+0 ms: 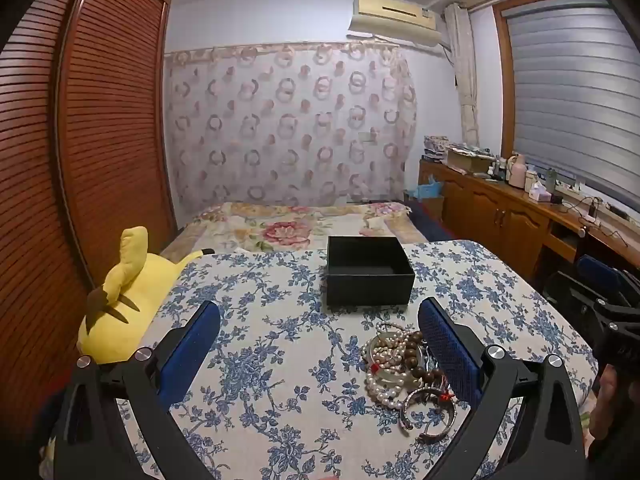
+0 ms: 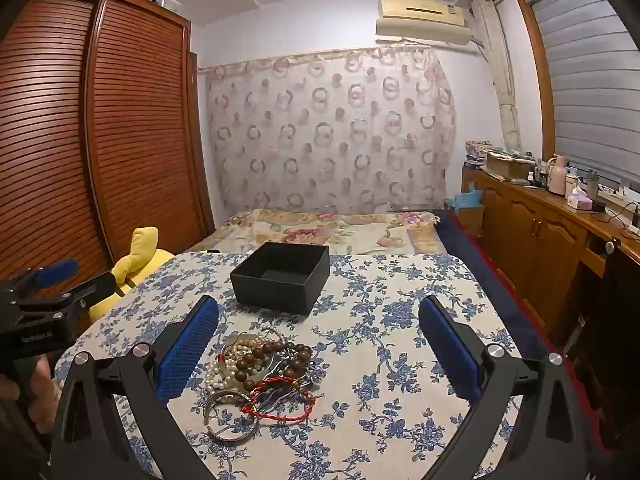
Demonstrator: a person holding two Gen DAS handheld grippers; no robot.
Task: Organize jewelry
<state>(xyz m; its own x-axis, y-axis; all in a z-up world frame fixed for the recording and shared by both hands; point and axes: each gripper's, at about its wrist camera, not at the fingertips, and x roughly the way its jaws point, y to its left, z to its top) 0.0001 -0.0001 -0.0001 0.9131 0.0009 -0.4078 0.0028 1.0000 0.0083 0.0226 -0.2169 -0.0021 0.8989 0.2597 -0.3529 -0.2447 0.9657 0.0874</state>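
A tangled pile of jewelry (image 1: 404,372) (image 2: 260,376) lies on the blue-flowered tablecloth: pearl strands, brown wooden beads, a red cord, metal bangles. Behind it stands an open black box (image 1: 368,272) (image 2: 282,276), with nothing visible inside. My left gripper (image 1: 320,344) is open and hovers over the cloth, its right finger next to the pile. My right gripper (image 2: 318,344) is open too, with the pile just inside its left finger. The left gripper (image 2: 48,288) also shows at the left edge of the right wrist view, and the right gripper (image 1: 612,312) at the right edge of the left wrist view.
A yellow plush toy (image 1: 120,300) (image 2: 136,260) lies past the table's left edge. Beyond the table (image 2: 400,360) is a bed (image 1: 304,224). A slatted wooden wardrobe (image 1: 80,140) stands left, a wooden sideboard (image 2: 540,220) with bottles right. A hand (image 2: 24,396) holds the left gripper.
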